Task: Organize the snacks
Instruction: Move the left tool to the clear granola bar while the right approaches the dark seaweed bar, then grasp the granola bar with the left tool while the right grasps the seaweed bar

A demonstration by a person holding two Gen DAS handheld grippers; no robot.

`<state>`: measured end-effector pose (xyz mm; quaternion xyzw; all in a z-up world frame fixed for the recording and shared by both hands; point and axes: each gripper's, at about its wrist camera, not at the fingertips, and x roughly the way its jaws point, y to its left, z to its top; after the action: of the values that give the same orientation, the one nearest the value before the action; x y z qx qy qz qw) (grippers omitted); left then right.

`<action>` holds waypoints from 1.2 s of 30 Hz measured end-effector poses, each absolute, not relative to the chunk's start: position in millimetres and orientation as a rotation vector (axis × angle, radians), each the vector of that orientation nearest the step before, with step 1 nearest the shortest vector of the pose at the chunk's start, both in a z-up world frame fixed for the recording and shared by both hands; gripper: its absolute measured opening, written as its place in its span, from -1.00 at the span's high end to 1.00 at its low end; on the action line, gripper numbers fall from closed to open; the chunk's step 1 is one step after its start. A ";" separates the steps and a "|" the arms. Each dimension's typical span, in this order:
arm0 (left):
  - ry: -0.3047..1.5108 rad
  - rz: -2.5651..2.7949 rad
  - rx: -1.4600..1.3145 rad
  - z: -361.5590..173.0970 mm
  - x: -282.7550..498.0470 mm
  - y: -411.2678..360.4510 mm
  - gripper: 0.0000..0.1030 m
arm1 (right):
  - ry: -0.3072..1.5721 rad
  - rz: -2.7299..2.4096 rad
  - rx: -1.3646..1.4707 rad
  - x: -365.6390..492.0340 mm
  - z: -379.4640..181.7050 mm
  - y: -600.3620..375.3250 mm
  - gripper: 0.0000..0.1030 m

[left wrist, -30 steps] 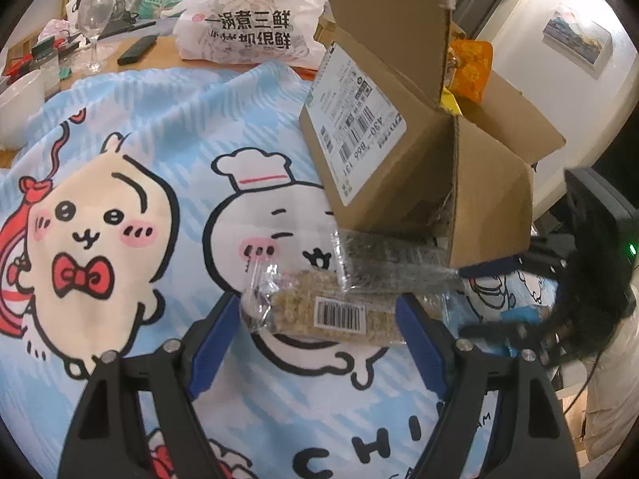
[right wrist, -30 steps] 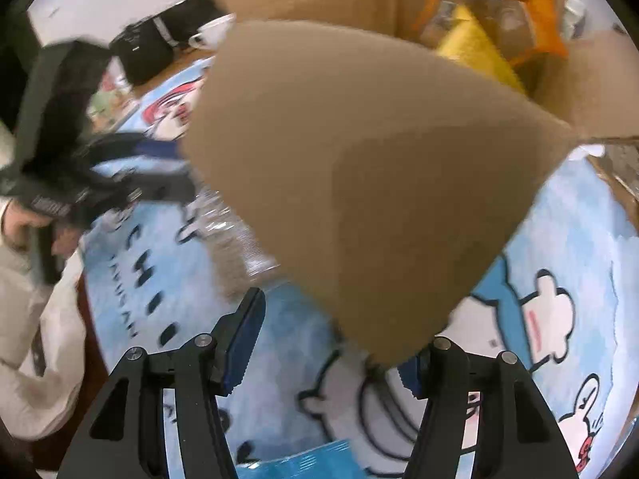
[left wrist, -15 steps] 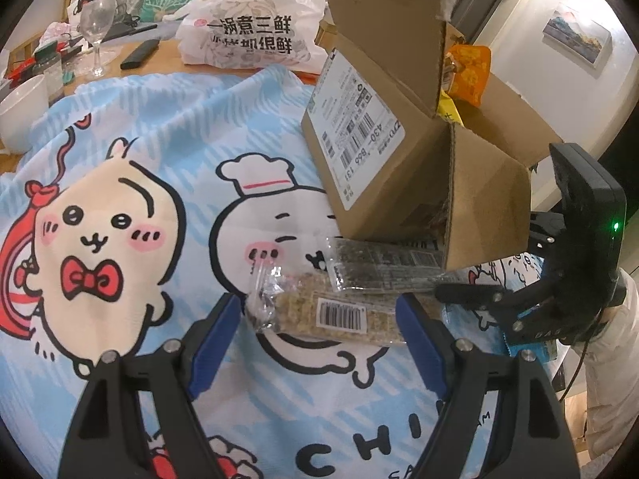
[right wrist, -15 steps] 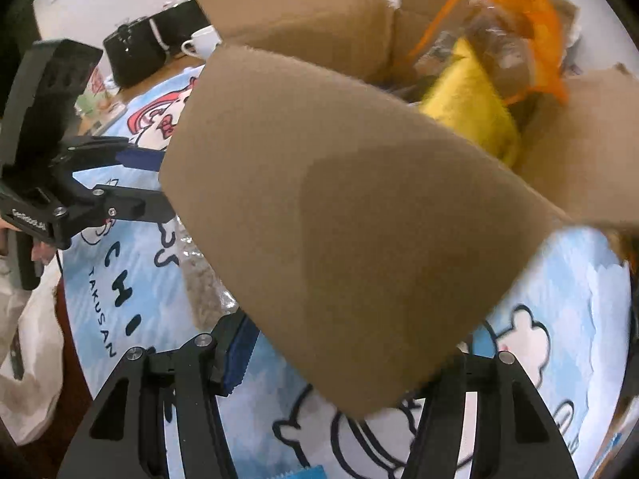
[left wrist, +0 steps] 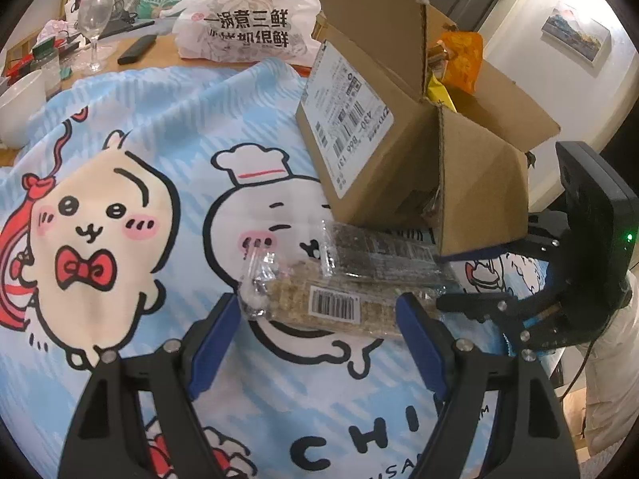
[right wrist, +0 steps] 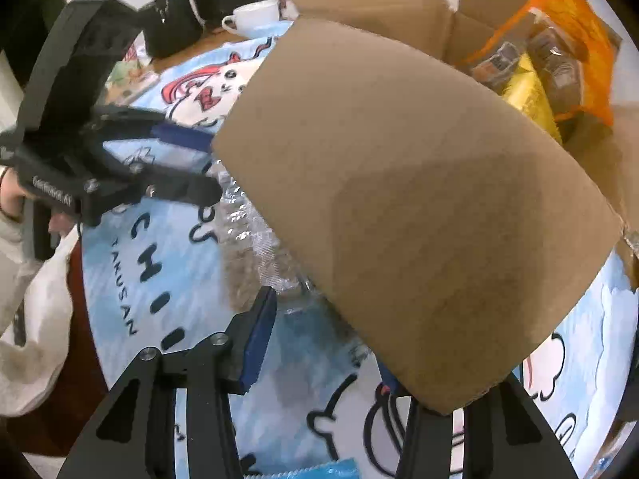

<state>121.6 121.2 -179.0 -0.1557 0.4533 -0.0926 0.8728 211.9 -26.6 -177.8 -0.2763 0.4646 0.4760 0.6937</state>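
Table wore a light-blue cartoon-print cloth (left wrist: 191, 127); white printed plastic bag (left wrist: 247, 28), clear wine glass (left wrist: 92, 20) & white bowl (left wrist: 18, 103) sat at far edge, framed picture (left wrist: 575, 36) on right wall. Open brown cardboard box (left wrist: 399, 167) w/ orange snack bag (left wrist: 459, 60) stood far right. Clear-wrapped oat bar w/ barcode (left wrist: 331, 303) lay flat just beyond left gripper (left wrist: 319, 319), jaws wide apart, holding nothing. Dark seaweed pack (left wrist: 379, 251) touched it, against box. Right gripper (right wrist: 327, 355) jaws wide, box flap (right wrist: 399, 207) between, not clamped.
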 end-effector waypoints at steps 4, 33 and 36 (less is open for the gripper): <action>0.944 -0.193 -0.328 -176.9 120.3 122.8 -0.50 | 1.025 1.035 -0.607 212.3 -177.6 -28.5 0.22; 0.959 -0.209 -0.335 -179.6 111.3 117.3 -0.50 | 1.066 1.033 -0.590 193.2 -183.2 -20.3 0.30; 0.963 -0.182 -0.308 -178.9 109.3 109.2 -0.50 | 1.069 0.988 -0.584 179.6 -182.3 -22.5 0.31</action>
<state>109.3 109.2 -178.9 -0.1475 0.4606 -0.0870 0.8709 179.6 -22.5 -182.3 -0.2630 0.4815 0.4450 0.7078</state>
